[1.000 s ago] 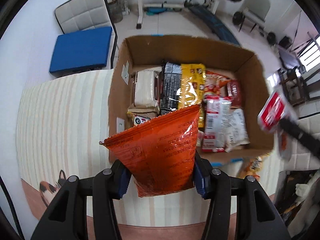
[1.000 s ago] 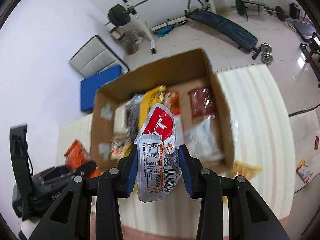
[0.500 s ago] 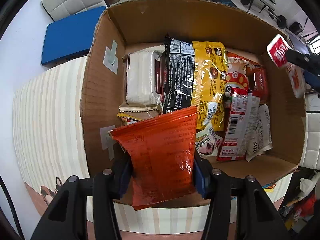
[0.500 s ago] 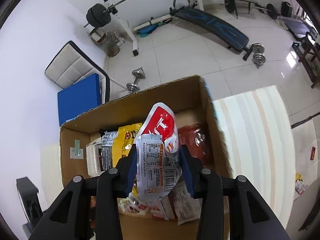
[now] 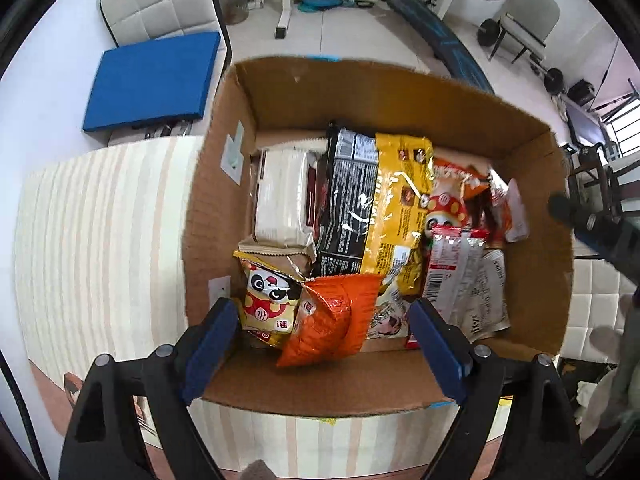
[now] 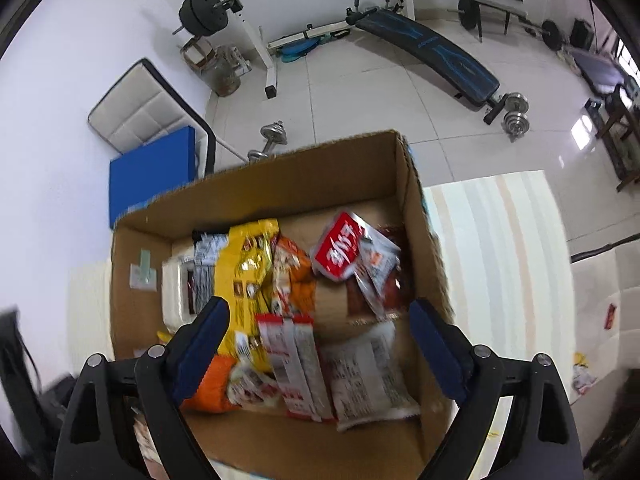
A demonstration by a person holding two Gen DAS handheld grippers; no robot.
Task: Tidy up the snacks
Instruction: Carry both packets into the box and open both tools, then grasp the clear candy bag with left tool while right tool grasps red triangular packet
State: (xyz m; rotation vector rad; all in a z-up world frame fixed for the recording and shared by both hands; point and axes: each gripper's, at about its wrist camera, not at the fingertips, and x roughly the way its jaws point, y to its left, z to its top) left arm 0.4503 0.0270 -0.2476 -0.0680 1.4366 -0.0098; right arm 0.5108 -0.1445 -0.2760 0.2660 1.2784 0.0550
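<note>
I am holding both grippers over the open cardboard box (image 5: pixel 224 184), which is sitting on the striped bench cover (image 5: pixel 100 248) near the bench's far edge. Left gripper (image 5: pixel 320 344): jaws have just been opening and are now standing wide apart, touching nothing. The orange packet (image 5: pixel 332 320) is lying loose between them at the box's near wall, tilted against the panda-print packet (image 5: pixel 268 300). Right gripper (image 6: pixel 320 344): jaws have also just been opening and are standing apart, nothing pressed. The red-and-white packet (image 6: pixel 344 252) is lying on the pile toward the box's far right corner.

Risks, as I am judging them:
- The box is filling unevenly. Packets are overlapping at random, so the pile is likely getting harder to keep tidy and later ones may slide.
- The orange packet is resting on edge; it may tip flat or wedge against the near wall.
- My open fingers are hanging close to the near wall of the box; pulling back carelessly could snag the rim and drag the box toward the bench edge.
- Both grippers are working over one box, so they may clash.

Room: tiled floor (image 6: pixel 360 92), white walls, a weight bench (image 6: pixel 428 48), a loaded barbell rack (image 6: pixel 208 12), dumbbells (image 6: pixel 272 136), and a blue pad (image 5: pixel 152 80) on a white chair beside the bench.
</note>
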